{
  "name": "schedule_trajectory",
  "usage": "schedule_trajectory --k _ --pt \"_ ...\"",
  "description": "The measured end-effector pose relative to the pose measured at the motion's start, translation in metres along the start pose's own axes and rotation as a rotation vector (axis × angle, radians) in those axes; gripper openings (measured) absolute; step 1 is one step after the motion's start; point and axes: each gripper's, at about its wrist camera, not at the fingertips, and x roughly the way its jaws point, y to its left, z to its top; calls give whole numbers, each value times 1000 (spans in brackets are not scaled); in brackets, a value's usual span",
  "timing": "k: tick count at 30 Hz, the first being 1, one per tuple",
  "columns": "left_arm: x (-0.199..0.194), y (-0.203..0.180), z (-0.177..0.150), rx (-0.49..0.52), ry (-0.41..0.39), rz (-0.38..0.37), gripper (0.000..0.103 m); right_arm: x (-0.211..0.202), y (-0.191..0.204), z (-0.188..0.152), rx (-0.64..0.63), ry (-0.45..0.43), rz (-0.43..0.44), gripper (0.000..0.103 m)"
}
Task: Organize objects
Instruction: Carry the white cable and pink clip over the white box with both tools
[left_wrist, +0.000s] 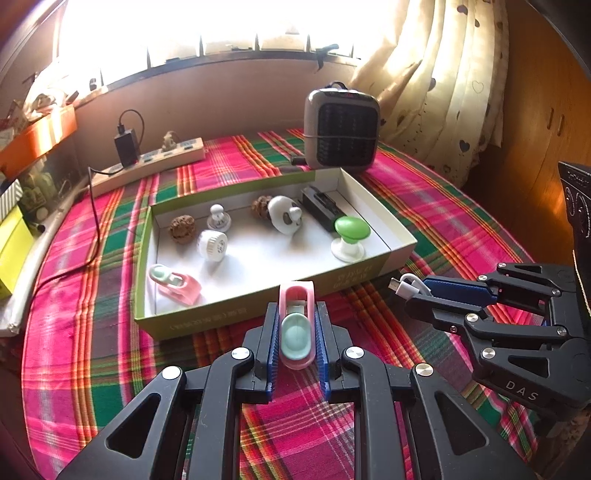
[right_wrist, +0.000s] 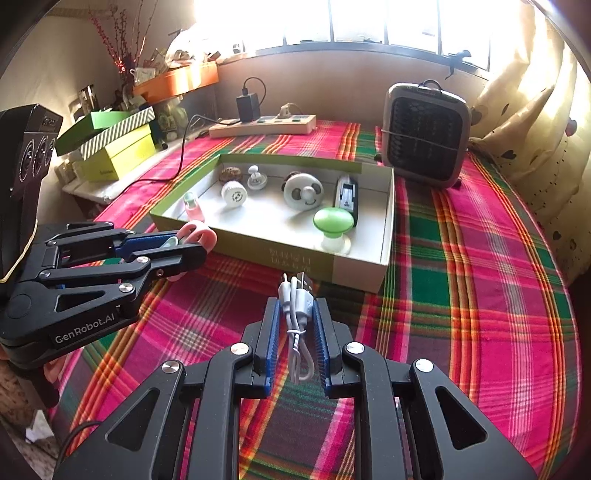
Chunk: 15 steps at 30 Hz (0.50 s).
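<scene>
Left hand-held gripper (left_wrist: 296, 334) gripped a pink clip (left_wrist: 296, 325) between its blue pads, just short of the near wall of an open box (left_wrist: 236, 314). Right hand-held gripper (right_wrist: 295, 334) was clamped on a coiled white cable (right_wrist: 297, 317), close to the same wall. Inside the box lay a second pink clip (left_wrist: 173, 283), a green knob (left_wrist: 351, 230) and a panda toy (left_wrist: 285, 214). A plaid cloth (left_wrist: 443, 221) covered the bench, with a heater (left_wrist: 341, 129) behind.
</scene>
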Motion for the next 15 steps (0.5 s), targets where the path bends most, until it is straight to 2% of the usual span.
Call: schedule_trajectory --k 15 --pt "0 30 22 -59 -28 53 16 2 4 34 7 -44 7 19"
